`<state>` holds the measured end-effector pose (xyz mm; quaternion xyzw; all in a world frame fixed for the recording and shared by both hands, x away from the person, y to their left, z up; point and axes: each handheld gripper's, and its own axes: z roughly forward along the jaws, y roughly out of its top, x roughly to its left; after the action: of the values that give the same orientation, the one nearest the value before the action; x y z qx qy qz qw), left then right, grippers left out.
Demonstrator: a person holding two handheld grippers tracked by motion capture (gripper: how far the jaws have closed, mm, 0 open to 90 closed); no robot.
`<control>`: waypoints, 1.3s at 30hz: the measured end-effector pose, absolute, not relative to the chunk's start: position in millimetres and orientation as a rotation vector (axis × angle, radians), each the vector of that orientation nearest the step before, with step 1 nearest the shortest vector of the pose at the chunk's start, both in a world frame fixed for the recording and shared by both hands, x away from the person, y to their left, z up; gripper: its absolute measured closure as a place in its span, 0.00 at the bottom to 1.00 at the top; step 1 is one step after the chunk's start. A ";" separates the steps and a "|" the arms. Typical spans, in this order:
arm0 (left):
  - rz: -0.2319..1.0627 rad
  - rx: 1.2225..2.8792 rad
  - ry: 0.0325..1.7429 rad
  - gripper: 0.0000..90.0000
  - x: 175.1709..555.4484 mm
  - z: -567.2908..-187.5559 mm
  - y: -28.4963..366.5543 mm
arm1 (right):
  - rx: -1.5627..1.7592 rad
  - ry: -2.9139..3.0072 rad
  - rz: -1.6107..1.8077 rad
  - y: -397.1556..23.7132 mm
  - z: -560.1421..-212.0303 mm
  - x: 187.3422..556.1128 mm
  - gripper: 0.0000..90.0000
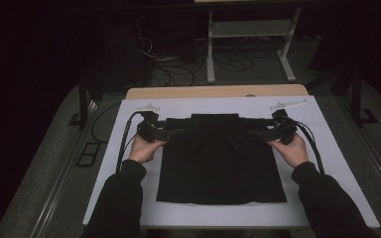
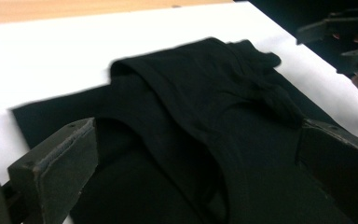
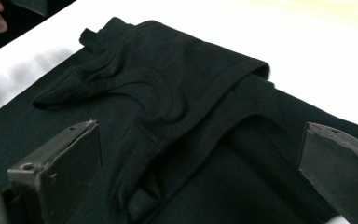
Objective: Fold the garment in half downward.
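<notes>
Two sets of tongs stand wide apart with nothing pinched: the left tongs (image 1: 174, 133) point inward at the left end of the fold, the right tongs (image 1: 256, 133) at its right end, each with cloth lying between its jaws but unpressed. Between them lies one black knitted cotton garment (image 1: 222, 163), flat in the middle of one white sheet (image 1: 129, 119) covering the pale wooden worktop (image 1: 213, 91). Its far part is already folded down over the body, a curved neckline showing on top. I judge the first fold done; the remaining folds into a compact packet seem still to come.
</notes>
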<state>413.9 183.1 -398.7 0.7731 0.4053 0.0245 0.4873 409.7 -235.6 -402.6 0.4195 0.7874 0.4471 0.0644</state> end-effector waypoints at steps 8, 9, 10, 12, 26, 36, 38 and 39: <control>0.011 1.904 0.984 0.00 417.2 -413.5 165.4 | 1.253 2.406 1.345 -224.7 -408.6 410.2 0.00; 0.008 1.905 0.985 0.00 417.6 -415.0 164.0 | 1.249 2.410 1.350 -224.1 -409.0 410.3 0.02; 0.002 1.902 0.987 0.00 418.0 -416.6 162.5 | 1.249 2.411 1.358 -223.7 -409.3 410.3 0.04; -0.009 1.912 0.985 0.00 419.1 -419.8 160.2 | 1.244 2.419 1.370 -222.1 -409.9 410.5 0.07; -0.074 1.923 1.034 0.13 425.3 -432.5 144.7 | 1.249 2.440 1.331 -209.3 -418.2 412.8 0.18; -0.077 1.912 1.049 0.36 426.4 -433.5 142.1 | 1.260 2.457 1.307 -204.3 -424.4 415.7 0.26; -0.084 1.906 1.053 0.42 427.1 -434.4 142.1 | 1.261 2.470 1.303 -203.1 -426.5 416.9 0.28; -0.083 1.908 1.055 0.44 427.2 -434.8 141.7 | 1.264 2.473 1.295 -202.2 -427.4 417.4 0.29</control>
<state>427.2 141.7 -434.8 0.7757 0.4288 -0.0338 0.4618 417.4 -202.2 -427.4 0.4123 0.8063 0.4224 0.0386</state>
